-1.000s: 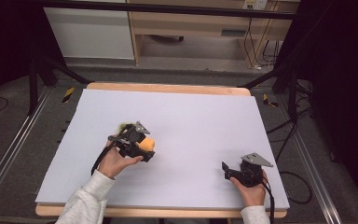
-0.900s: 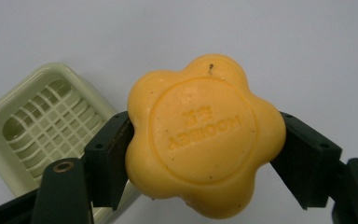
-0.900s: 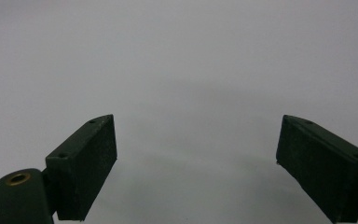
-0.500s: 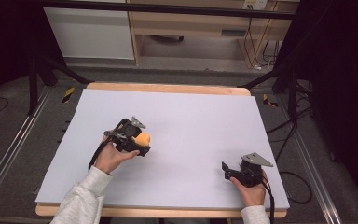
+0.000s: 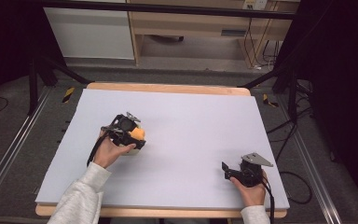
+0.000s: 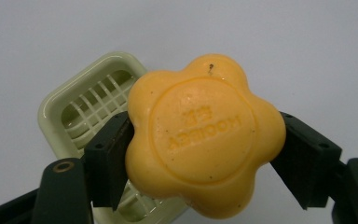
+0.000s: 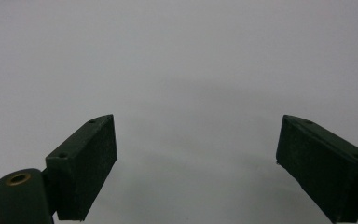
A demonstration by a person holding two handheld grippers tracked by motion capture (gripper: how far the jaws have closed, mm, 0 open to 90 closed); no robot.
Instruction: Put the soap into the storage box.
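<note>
Soap dish [image 6: 89,100]: lower right half hidden behind the orange soap [image 6: 203,137] and the jaw pad in the left gripper view, bottom cut by the frame's lower edge. In the high view the dish is almost fully covered by the left gripper [image 5: 137,136]. Embossed lettering on the soap reads reversed, partly illegible. Right gripper [image 7: 196,163]: both jaws cut off at the frame's bottom corners.

The left claw [image 5: 137,135] is held out over the middle-left of the worktop [image 5: 191,116], jaws clamped together on what it carries. The right claw [image 5: 224,169] rests low near the front right corner, jaws spread wide.
</note>
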